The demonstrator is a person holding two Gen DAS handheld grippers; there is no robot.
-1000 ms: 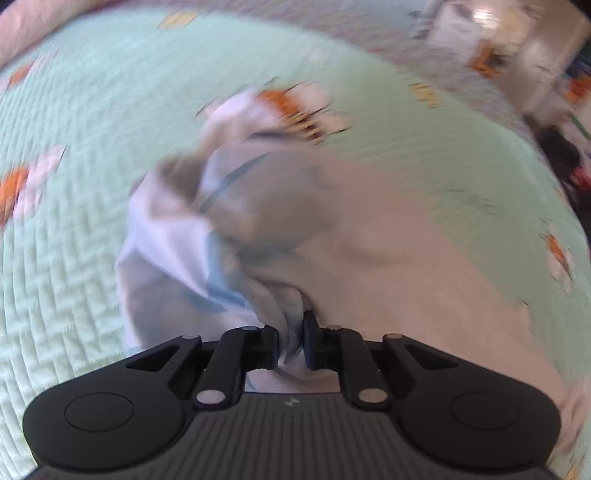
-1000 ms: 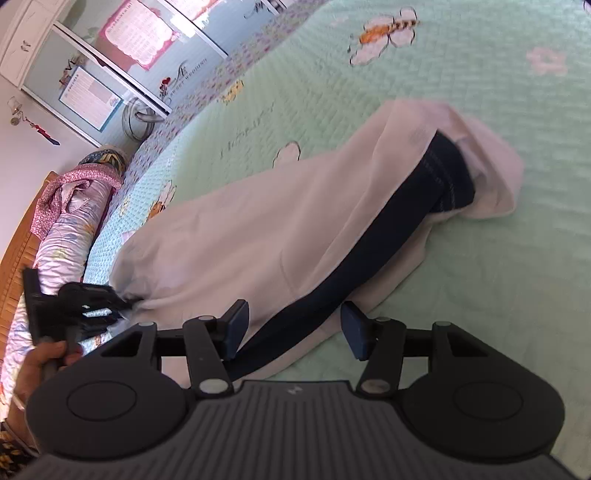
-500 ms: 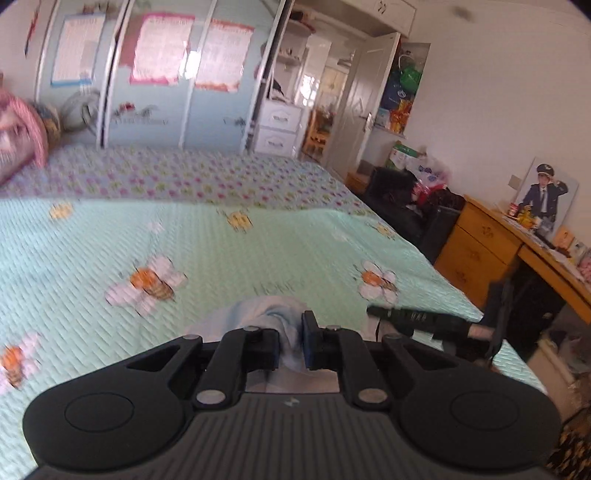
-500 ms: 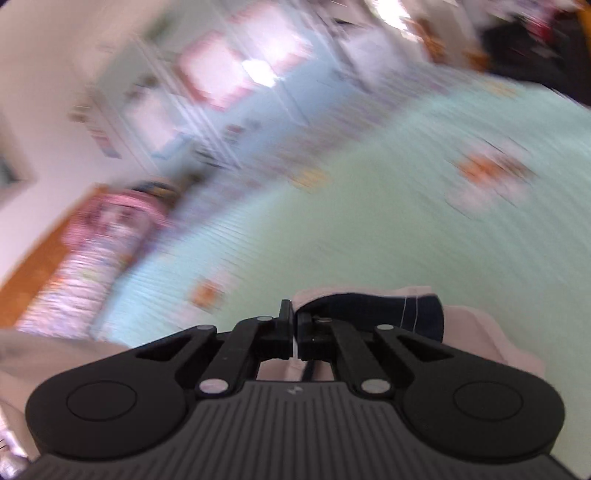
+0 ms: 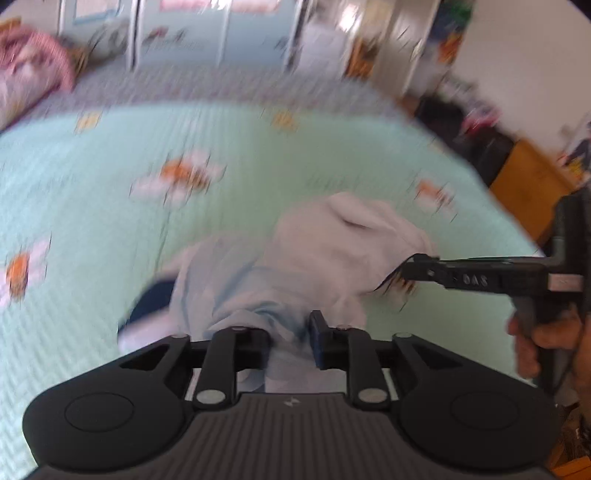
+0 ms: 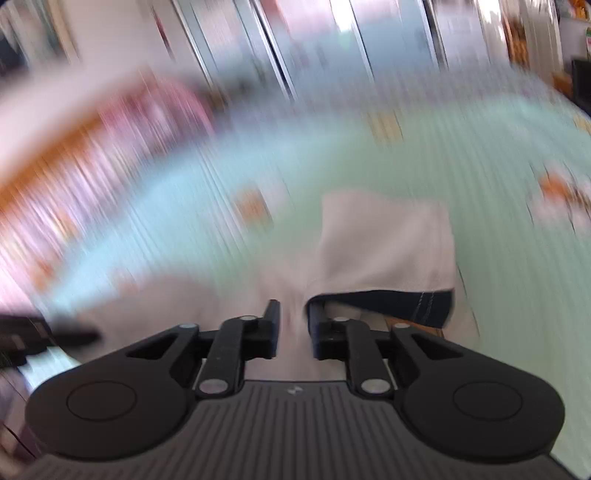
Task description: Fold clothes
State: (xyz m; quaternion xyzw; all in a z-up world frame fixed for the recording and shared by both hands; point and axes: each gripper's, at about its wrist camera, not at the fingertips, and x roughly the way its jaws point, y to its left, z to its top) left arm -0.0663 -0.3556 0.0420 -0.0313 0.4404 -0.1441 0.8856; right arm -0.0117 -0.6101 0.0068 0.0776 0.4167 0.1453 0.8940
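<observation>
Left wrist: my left hand-held gripper (image 5: 288,341) and right hand-held gripper (image 6: 293,328) opening, garment (image 5: 314,258) cloth between jaws, bed (image 5: 110,221) middle. Fold released; next regrasp an edge.

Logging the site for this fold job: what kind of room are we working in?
Most likely a home bedroom: the garment lies on a bed with a mint quilted bedspread, pink bedding is piled at its far end, and wardrobe doors stand behind.
</observation>
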